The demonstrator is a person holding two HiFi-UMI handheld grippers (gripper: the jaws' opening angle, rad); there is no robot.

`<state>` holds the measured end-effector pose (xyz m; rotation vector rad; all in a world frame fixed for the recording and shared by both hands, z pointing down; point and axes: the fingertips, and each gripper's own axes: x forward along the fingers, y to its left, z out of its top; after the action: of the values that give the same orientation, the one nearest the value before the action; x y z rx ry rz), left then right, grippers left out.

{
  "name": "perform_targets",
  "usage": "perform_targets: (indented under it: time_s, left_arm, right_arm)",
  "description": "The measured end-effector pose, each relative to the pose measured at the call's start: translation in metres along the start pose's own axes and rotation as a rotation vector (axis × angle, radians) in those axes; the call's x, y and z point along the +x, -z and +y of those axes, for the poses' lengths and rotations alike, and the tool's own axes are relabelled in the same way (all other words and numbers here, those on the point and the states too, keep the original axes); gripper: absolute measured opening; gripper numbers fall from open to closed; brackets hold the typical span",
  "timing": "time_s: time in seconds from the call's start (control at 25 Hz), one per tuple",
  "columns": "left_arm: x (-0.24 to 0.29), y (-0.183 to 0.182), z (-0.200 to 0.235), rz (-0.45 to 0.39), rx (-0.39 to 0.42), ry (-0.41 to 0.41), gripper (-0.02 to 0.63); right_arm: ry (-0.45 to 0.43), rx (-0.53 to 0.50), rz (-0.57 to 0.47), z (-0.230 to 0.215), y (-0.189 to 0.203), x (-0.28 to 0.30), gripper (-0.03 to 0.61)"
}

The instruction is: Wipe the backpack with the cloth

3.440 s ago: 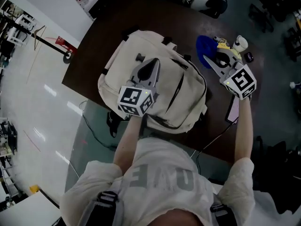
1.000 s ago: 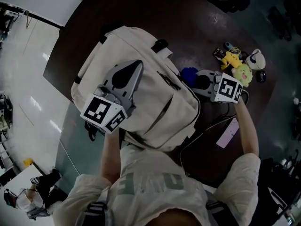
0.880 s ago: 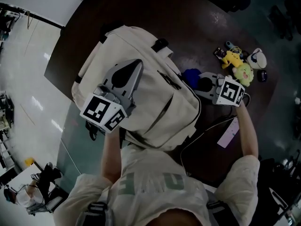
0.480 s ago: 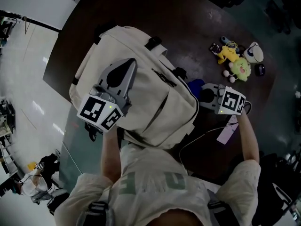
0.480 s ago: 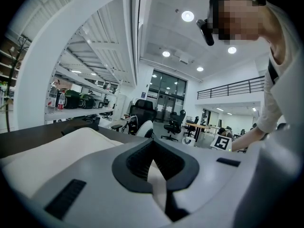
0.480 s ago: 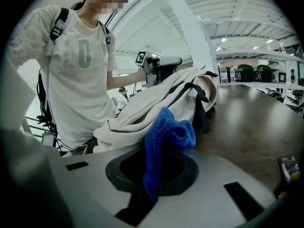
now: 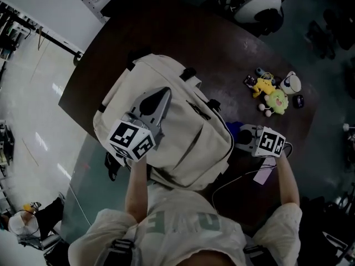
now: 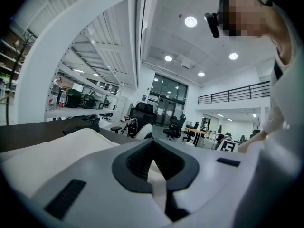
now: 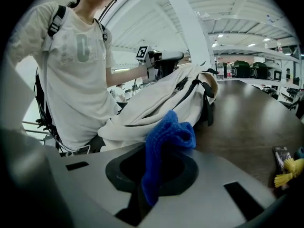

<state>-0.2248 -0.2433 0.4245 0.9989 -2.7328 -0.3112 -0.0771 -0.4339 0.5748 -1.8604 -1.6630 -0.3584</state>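
A cream backpack (image 7: 183, 132) lies flat on the dark brown table (image 7: 222, 54). My left gripper (image 7: 162, 96) rests on top of it, jaws shut on a cream strap of the backpack (image 8: 157, 186). My right gripper (image 7: 241, 134) is at the backpack's right side, shut on a blue cloth (image 7: 232, 127). In the right gripper view the cloth (image 9: 168, 132) bunches out of the jaws close to the backpack (image 9: 161, 99); whether they touch is unclear. The left gripper (image 9: 159, 61) shows above the bag there.
Small plush toys and trinkets (image 7: 273, 96) lie on the table right of the backpack. A pink flat item (image 7: 259, 176) and a thin cable (image 7: 233, 177) lie near the table's front edge. An office chair (image 7: 260, 7) stands beyond the far edge.
My right gripper has carried the blue cloth from beside the toys toward me, to the backpack's right side. The left gripper has kept its hold on top of the bag.
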Motion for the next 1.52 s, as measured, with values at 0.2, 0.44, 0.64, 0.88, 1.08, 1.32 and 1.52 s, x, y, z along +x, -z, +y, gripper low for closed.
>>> perform_targets:
  time_s: [0.2,0.44,0.64,0.88,1.08,1.32,1.52]
  left_arm:
    - [-0.002,-0.017,-0.005,-0.048,-0.013,0.034,-0.003]
    - [-0.028,-0.041,-0.024,-0.081,0.007,0.09,-0.003]
    - [-0.057,-0.057,-0.049,-0.115,0.026,0.149,-0.002]
    - [-0.108,-0.066,-0.073,-0.14,0.051,0.223,-0.003]
    - [-0.165,-0.074,-0.082,-0.16,0.055,0.262,-0.003]
    - [-0.2,-0.11,-0.076,-0.211,0.048,0.3,-0.003]
    - [-0.212,-0.122,-0.037,-0.218,0.055,0.343,-0.003]
  right_arm:
    - [0.237,0.079,-0.045,-0.038,-0.015,-0.034,0.041]
    - [0.636,0.133,-0.334,-0.061,-0.104,-0.092,0.041]
    - [0.843,0.122,-0.484,-0.025,-0.166,-0.095,0.041]
    - [1.062,0.09,-0.635,0.034,-0.225,-0.079,0.041]
    - [1.088,0.093,-0.768,0.092,-0.278,-0.062,0.041]
    - [1.141,0.206,-0.878,0.118,-0.329,-0.035,0.041]
    - [1.129,0.248,-0.918,0.102,-0.368,0.001,0.041]
